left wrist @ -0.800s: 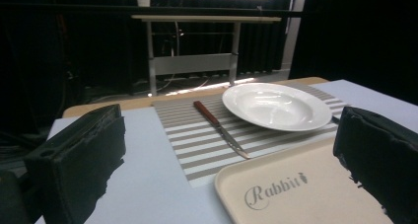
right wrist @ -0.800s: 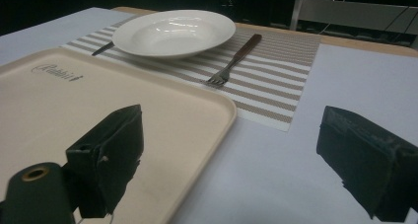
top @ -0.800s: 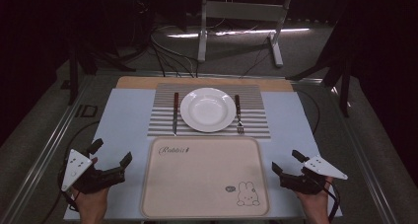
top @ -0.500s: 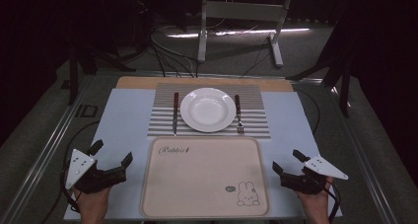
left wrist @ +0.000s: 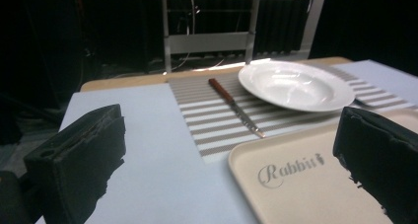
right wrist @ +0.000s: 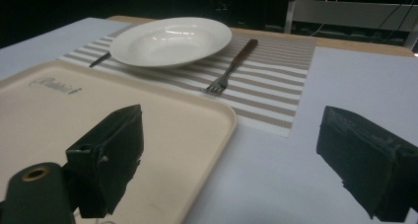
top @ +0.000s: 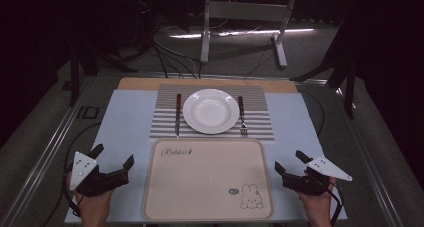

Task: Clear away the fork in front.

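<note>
A white plate (top: 210,110) sits on a striped placemat (top: 260,129), with a knife (top: 178,114) to its left and a fork (top: 242,117) to its right. In front of the mat lies a beige tray (top: 207,179) printed with a rabbit, with nothing on it. My left gripper (top: 114,155) hovers open just left of the tray, nothing between its jaws. My right gripper (top: 289,160) is open and empty at the tray's right edge. In the left gripper view, the plate (left wrist: 296,86), knife (left wrist: 235,108) and tray (left wrist: 296,184) lie ahead. The right gripper view has the fork (right wrist: 229,68) and plate (right wrist: 170,39) ahead.
A pale blue sheet (top: 125,122) covers the table under the placemat and tray. A wooden strip (top: 140,83) runs along the far edge. Metal rails (top: 45,157) border the table. Beyond it are a stand (top: 245,17) and cables on the floor.
</note>
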Motion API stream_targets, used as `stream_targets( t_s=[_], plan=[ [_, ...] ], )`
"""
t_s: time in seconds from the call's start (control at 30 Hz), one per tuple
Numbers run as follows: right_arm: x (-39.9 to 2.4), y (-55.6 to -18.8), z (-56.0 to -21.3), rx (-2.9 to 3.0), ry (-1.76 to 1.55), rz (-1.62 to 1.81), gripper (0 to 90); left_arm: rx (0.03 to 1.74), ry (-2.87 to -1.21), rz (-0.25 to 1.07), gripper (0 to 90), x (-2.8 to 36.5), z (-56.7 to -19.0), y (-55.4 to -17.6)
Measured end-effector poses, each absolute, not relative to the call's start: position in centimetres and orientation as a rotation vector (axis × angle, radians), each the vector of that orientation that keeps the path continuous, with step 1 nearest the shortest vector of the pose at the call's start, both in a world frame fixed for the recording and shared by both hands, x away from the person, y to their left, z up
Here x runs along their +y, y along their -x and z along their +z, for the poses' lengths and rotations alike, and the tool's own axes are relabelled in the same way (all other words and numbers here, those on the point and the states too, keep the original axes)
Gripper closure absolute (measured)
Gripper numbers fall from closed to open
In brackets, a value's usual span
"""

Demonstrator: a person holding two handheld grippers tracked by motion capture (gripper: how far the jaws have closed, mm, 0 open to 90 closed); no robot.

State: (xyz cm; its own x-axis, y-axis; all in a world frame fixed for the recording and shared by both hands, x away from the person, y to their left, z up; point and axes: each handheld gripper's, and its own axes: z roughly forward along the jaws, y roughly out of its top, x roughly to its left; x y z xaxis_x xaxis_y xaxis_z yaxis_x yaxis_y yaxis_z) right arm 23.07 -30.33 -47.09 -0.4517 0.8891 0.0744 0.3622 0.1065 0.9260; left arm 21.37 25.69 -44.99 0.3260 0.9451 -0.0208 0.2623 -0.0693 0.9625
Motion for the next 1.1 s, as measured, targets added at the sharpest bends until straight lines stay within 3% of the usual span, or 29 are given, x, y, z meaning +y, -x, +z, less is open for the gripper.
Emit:
stream_targets(
  t_s=[1.1],
  plan=[
    [-26.3,-27.8,-42.6,1.963,-1.211,1.256,10.4,1.233,-1.578,0.845,0.3,25.8,-45.5,-21.4]
  ],
)
